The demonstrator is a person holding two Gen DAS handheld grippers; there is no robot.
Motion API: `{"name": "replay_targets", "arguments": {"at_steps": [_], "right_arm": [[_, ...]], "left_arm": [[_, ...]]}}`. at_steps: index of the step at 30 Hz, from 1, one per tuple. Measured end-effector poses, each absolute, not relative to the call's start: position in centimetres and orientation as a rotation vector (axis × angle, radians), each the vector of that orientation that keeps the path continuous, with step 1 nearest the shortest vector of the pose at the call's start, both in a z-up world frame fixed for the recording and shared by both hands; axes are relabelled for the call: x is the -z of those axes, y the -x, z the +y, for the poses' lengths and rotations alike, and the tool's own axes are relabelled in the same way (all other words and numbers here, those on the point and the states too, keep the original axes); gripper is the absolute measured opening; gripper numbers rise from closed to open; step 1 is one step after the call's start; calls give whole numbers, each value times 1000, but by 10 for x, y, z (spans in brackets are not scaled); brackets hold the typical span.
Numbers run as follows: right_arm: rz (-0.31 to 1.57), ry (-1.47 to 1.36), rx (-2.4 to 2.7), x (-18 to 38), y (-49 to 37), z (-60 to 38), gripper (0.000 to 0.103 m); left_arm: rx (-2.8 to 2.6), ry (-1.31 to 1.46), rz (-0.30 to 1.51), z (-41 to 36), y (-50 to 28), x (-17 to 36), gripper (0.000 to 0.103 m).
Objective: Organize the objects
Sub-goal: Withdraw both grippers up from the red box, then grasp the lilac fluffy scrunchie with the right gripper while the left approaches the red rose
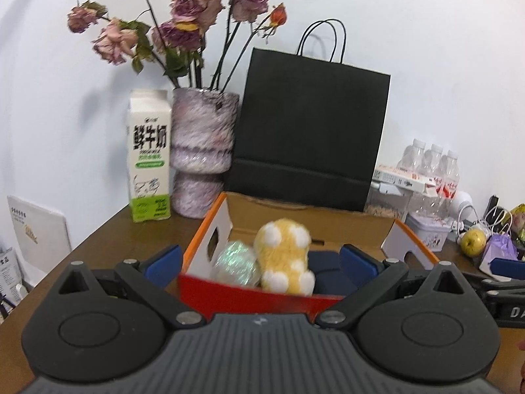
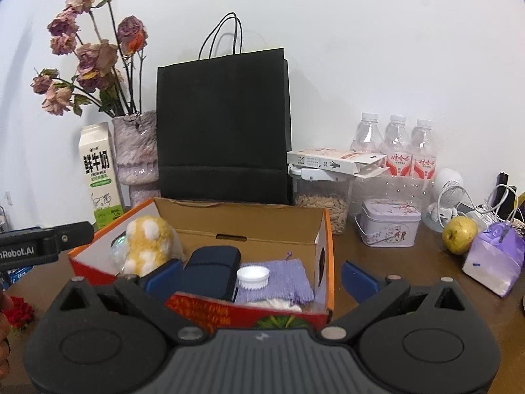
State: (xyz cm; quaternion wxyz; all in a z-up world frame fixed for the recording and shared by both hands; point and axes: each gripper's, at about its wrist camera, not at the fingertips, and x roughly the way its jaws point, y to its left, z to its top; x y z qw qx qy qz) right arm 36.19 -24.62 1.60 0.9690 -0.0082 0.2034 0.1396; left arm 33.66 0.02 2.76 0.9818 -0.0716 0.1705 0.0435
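Nearest to each camera, a gripper is seen from behind, and both are held with their jaws spread wide and nothing between them. The left gripper [image 1: 261,264] is positioned over the near red wall of an open cardboard box [image 1: 249,294], its blue fingertips [image 1: 164,259] straddling that wall. The right gripper [image 2: 261,277] is placed at the same box [image 2: 323,262] from the other side, with one fingertip inside the box and the other outside its orange-edged right wall.

Inside the box, the task's things are gathered. A yellow plush toy with white spots [image 1: 283,256] is propped at the left, touching a shiny iridescent ball [image 1: 236,262] just beside it. A dark blue case [image 2: 210,271] is laid in the middle, and a purple knitted cloth [image 2: 279,279] is spread to its right, with a white bottle cap [image 2: 252,277] resting on it. Something white is partly hidden below the cloth and cannot be identified.

The box is set on a brown wooden table [image 2: 393,269]. To its right, a lilac tin [image 2: 388,226], a yellow-green apple [image 2: 459,234] and a purple packet [image 2: 495,262] are seen, and a white gadget with cables lies beyond them.

Behind the box, a black paper bag [image 2: 223,124] is stood upright against the white wall. To its left, a mottled pink vase of dried roses [image 1: 203,144] and a milk carton [image 1: 149,154] are placed side by side. To its right, a clear container of seeds [image 2: 323,203] is topped by a flat carton, and three water bottles [image 2: 397,147] are lined up by the wall.
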Motion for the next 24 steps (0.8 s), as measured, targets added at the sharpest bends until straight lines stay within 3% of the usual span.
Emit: {"name": "replay_targets", "arguments": {"at_steps": [24], "right_arm": [[393,-16,-279,12,-248,-240,103]], "left_arm": [[-39,86,377,31,-248,-8,103]]}}
